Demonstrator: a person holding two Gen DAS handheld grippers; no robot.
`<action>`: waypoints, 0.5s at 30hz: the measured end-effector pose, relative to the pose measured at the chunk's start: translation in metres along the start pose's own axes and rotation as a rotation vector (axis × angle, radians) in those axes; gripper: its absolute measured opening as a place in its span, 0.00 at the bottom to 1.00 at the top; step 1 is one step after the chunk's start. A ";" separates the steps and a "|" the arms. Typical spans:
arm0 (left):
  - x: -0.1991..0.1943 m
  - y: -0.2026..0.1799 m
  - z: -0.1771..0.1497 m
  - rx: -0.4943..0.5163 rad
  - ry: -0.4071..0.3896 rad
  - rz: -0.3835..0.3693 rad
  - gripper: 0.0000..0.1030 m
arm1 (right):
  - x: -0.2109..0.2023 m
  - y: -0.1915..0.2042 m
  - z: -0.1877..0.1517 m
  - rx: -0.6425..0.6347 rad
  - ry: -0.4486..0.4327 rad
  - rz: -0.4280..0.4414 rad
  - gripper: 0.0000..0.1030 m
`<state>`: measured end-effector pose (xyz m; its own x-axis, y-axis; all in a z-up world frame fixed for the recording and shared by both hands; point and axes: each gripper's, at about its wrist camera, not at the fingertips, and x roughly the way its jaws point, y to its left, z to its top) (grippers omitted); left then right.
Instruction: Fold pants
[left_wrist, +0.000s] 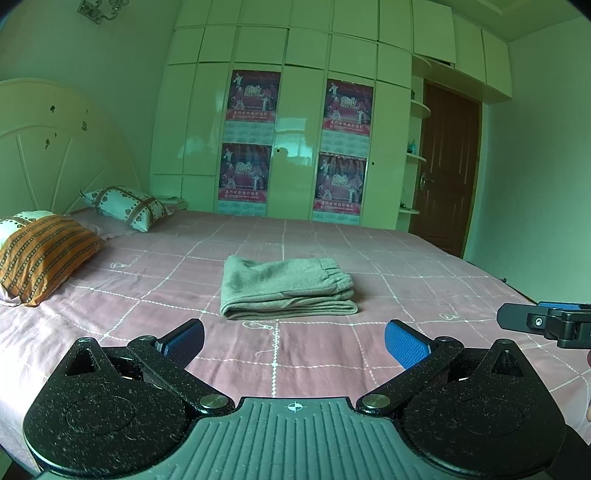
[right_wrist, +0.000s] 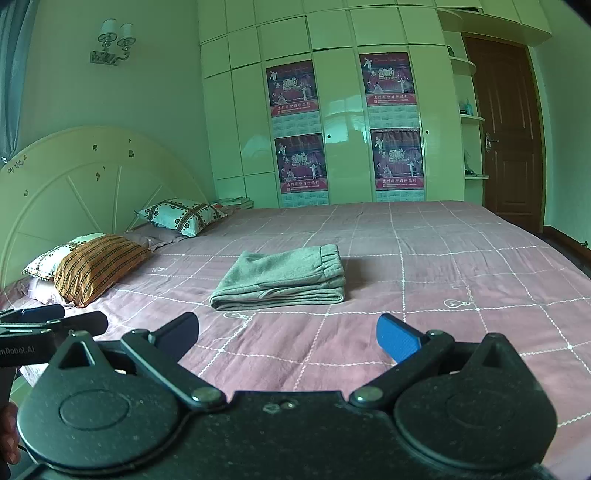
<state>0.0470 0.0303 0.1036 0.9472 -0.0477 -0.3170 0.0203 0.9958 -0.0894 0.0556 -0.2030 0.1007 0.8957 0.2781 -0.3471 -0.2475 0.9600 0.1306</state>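
Note:
Grey pants (left_wrist: 288, 288) lie folded into a compact stack in the middle of the pink checked bed (left_wrist: 424, 280), the elastic waistband on the right side. The same pants (right_wrist: 282, 277) show in the right wrist view. My left gripper (left_wrist: 294, 343) hangs open, short of the stack, nothing between its blue pads. My right gripper (right_wrist: 287, 335) is open too, also back from the pants and holding nothing. Each gripper appears at the edge of the other's view: the right one (left_wrist: 546, 321) at the far right, the left one (right_wrist: 51, 323) at the far left.
Pillows (right_wrist: 99, 266) sit at the left by the cream headboard (right_wrist: 74, 184). A white wardrobe with posters (right_wrist: 332, 129) stands behind the bed, and a brown door (right_wrist: 506, 129) at the right. Bare bedspread surrounds the stack.

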 end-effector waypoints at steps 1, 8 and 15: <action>0.000 0.000 0.000 -0.001 -0.001 0.000 1.00 | 0.000 0.000 0.000 0.000 0.000 0.001 0.94; 0.001 0.000 0.000 -0.001 -0.005 0.000 1.00 | 0.000 -0.001 0.000 -0.001 0.001 0.002 0.94; 0.001 -0.001 -0.001 -0.001 -0.007 -0.002 1.00 | -0.001 -0.001 0.000 -0.003 0.000 0.002 0.94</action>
<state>0.0473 0.0296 0.1025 0.9494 -0.0490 -0.3103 0.0218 0.9956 -0.0906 0.0555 -0.2046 0.1008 0.8949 0.2805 -0.3470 -0.2507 0.9595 0.1288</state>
